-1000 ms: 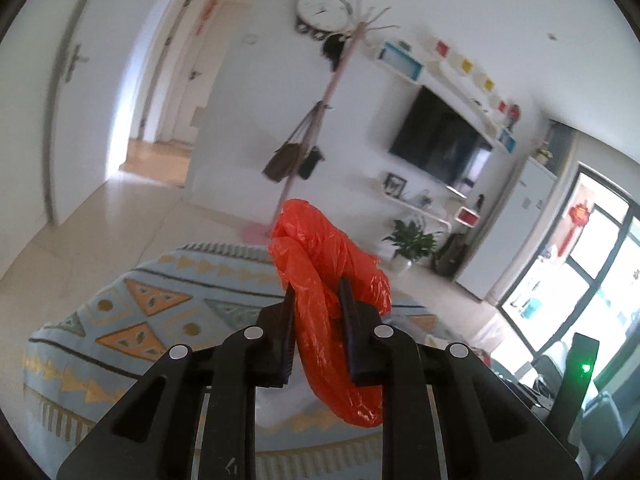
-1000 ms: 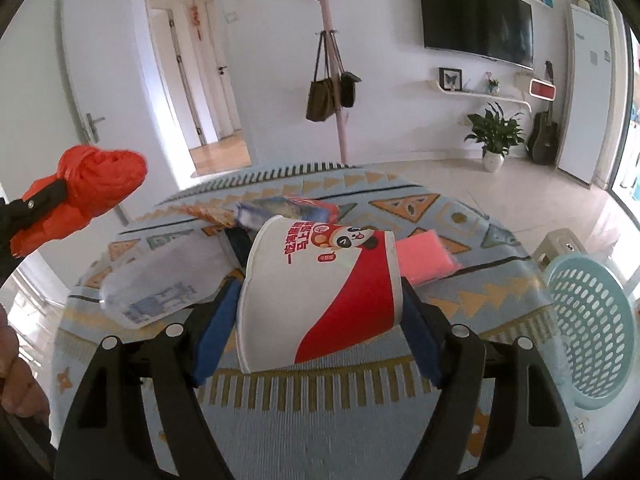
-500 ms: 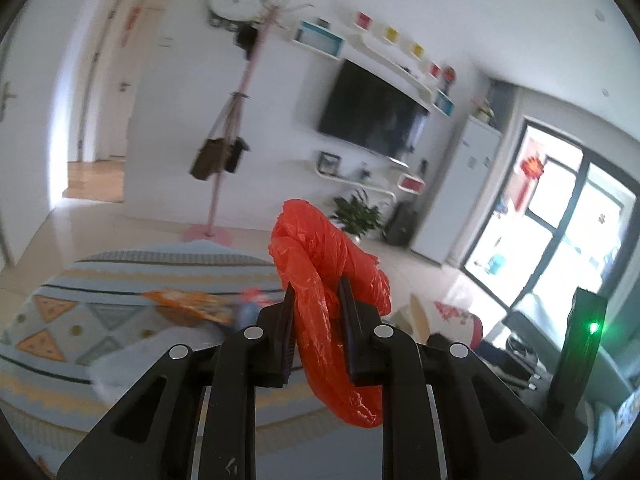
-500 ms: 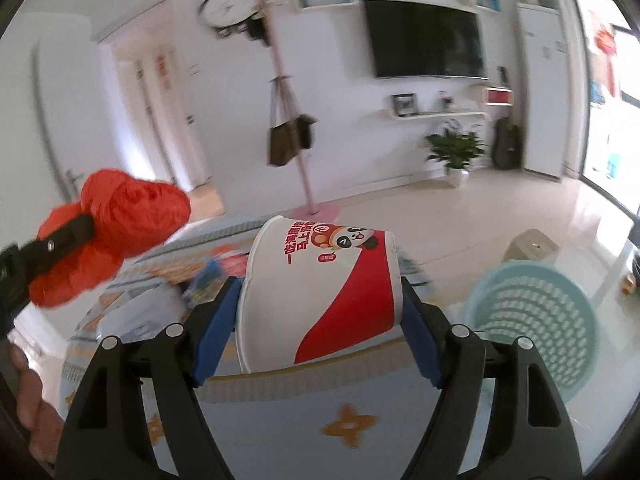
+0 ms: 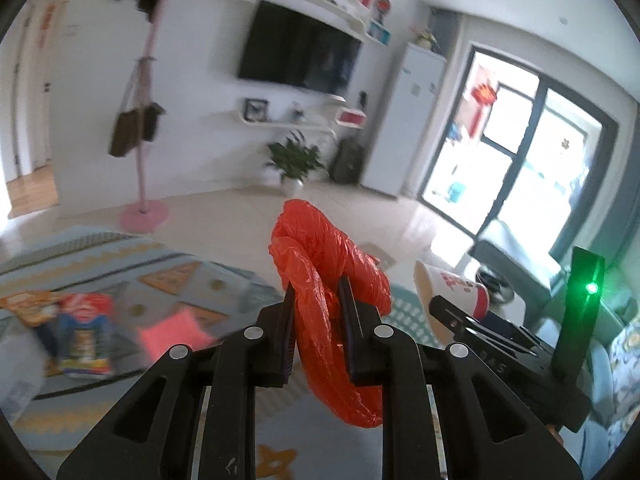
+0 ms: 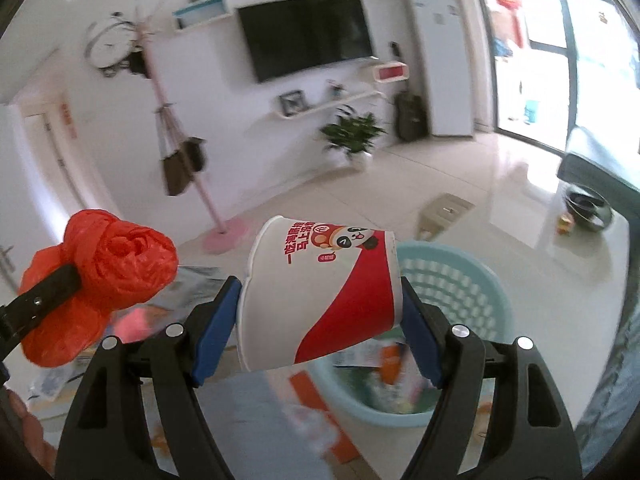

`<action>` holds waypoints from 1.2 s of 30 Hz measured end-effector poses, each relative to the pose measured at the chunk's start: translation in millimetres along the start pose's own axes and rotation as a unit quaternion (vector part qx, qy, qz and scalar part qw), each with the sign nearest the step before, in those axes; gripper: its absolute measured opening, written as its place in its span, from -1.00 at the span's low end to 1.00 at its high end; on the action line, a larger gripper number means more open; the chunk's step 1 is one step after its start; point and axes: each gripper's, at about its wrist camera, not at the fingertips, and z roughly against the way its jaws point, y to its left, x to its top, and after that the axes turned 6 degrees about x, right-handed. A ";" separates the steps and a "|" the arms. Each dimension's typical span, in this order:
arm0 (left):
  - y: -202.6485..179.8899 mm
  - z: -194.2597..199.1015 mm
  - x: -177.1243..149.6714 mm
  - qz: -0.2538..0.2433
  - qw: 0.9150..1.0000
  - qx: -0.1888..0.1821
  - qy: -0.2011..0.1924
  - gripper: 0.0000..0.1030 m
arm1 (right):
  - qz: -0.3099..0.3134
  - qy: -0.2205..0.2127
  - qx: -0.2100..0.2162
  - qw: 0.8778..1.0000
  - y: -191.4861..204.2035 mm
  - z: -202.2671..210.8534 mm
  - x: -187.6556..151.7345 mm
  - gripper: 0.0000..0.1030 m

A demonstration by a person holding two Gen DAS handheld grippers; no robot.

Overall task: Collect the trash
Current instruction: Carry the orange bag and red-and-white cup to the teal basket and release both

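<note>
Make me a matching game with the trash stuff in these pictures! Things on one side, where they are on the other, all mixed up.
Things:
1. red plastic bag
2. paper cup
3. blue basket
4. pink coat stand

Places:
A. on the floor, behind the cup, with trash inside
B. by the white wall, with bags hanging on it
C. squeezed in the left gripper
D. held sideways in the right gripper

Pairs: 1-C, 2-D, 3-A, 4-B

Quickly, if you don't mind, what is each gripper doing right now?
Left gripper: closed on a crumpled orange-red plastic bag.
Right gripper: closed on a red-and-white paper cup.
</note>
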 end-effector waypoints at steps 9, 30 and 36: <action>-37.5 -80.9 -23.4 -0.038 0.995 -0.033 0.090 -0.66 | -0.055 0.054 -0.044 0.996 -61.0 -41.3 -13.5 0.42; -42.8 -116.4 -46.4 -0.024 0.990 -0.035 0.132 0.00 | -0.098 0.084 -0.053 0.990 -96.3 -54.7 -28.0 0.43; -38.0 -98.4 -45.2 -0.013 0.992 -0.036 0.120 0.00 | -0.083 0.077 -0.044 0.993 -80.5 -46.3 -26.1 0.43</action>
